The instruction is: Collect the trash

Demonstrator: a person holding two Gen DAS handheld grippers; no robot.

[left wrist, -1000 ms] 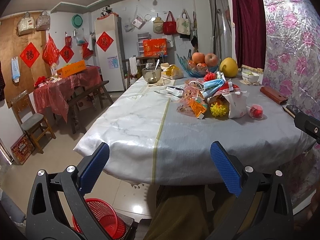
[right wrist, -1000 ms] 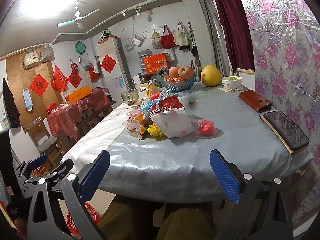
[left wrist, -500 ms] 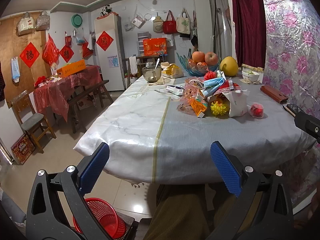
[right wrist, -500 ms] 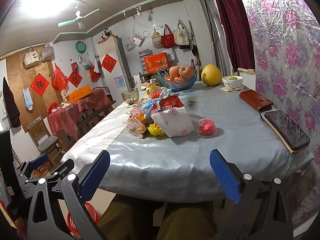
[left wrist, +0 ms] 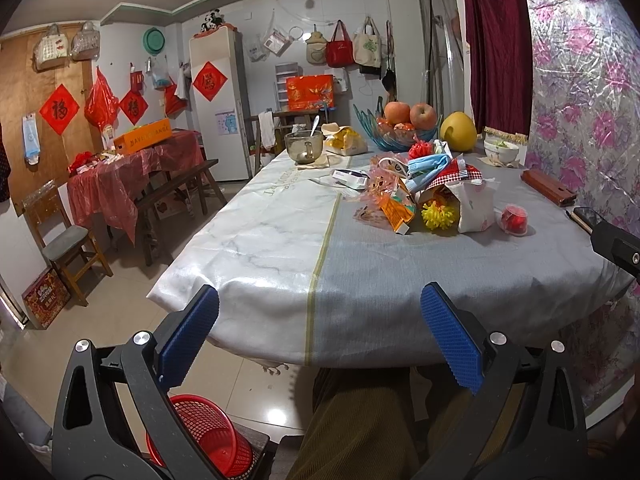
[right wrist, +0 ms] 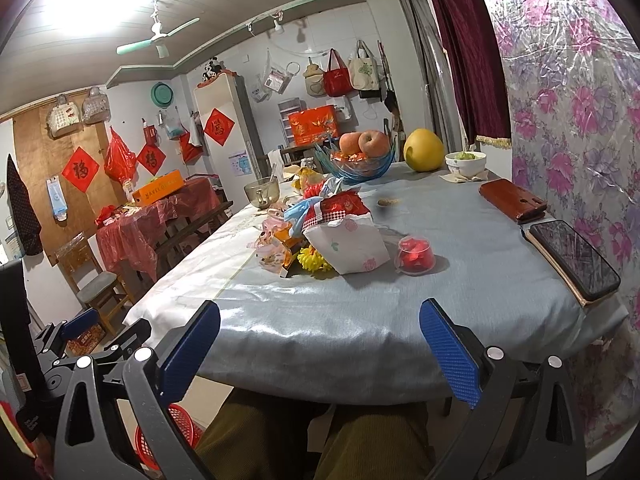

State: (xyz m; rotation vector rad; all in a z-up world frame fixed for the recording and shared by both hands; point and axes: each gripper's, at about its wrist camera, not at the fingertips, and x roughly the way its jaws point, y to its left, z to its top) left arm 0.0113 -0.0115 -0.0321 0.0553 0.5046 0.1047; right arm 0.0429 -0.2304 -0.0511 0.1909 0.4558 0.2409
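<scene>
While both blue-padded grippers, left [left wrist: 318,334] and right [right wrist: 320,344], are held wide open and empty short of the cloth-covered table [left wrist: 360,272], a heap of crumpled wrappers and trash [left wrist: 424,196] is seen mid-table; a red mesh basket [left wrist: 208,436] stands on the floor.

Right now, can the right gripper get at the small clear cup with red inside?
Probably yes. The right gripper is open, and only bare tablecloth lies between it and the cup, which stands apart from the trash pile.

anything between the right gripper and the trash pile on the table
Nothing visible does. The right gripper is open at the table's near edge, and only bare tablecloth lies between it and the trash pile. The red cup sits to the pile's right, off the path.
</scene>
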